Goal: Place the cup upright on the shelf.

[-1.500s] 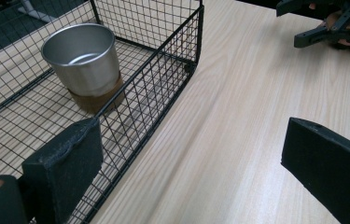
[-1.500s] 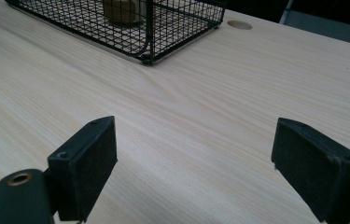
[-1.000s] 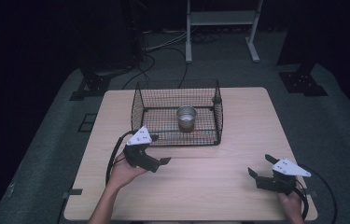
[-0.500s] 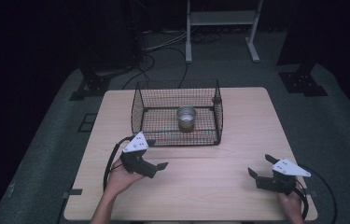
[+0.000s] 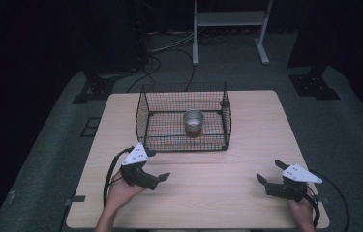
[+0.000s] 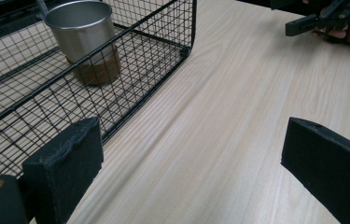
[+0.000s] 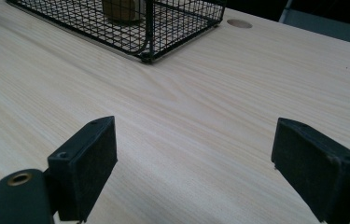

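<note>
Here you worked at a pale wooden table with a fine lengthwise grain, standing on grey carpet in a dark room; cables trailed across the floor beyond it, near a white metal stand.

A black wire basket, rectangular with rounded corners and an open top, sat on the far middle of the table. Inside it, toward its right half, a steel cup stood upright on the mesh floor, its long axis vertical and its open mouth facing up. Its brushed metal wall was smooth and slightly tapered, and the lower part looked brownish through the wire in your left gripper view.

Your left gripper was held just in front of the basket's near left corner, its jaws spread wide with nothing between them, pointing to the right along the basket's front. Your right gripper rested near the table's near right corner, well apart from the basket, jaws likewise wide and empty, pointing left. The pads on its jaws were flat, matt black blocks.
</note>
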Available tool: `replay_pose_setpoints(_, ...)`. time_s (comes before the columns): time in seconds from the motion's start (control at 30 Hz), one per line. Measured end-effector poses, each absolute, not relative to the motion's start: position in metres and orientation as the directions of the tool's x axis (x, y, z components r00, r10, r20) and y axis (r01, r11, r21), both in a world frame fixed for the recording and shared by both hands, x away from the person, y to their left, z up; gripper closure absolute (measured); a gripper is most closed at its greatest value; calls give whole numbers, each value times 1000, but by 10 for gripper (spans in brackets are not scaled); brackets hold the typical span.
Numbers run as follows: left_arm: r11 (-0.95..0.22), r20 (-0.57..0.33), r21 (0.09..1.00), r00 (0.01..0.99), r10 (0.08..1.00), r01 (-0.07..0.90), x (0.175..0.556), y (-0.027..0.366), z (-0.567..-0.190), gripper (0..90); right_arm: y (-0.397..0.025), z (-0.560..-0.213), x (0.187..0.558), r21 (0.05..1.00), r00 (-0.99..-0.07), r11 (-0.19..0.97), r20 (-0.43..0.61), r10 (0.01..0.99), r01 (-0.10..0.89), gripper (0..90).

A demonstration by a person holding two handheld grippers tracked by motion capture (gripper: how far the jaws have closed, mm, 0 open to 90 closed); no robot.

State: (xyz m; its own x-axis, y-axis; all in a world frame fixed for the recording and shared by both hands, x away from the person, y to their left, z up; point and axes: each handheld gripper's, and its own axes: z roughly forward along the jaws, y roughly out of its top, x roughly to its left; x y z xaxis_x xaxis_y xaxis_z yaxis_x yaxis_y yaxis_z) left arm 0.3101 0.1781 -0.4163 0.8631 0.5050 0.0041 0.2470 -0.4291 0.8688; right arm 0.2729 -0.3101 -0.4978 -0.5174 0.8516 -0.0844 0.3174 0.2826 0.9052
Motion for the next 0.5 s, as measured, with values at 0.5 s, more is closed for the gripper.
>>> replay_pose_setpoints(0.5,-382,-20,882,832,554,275,300,197,-433,46,-309,-498,272,906,-520,288,-92,849,310,135)
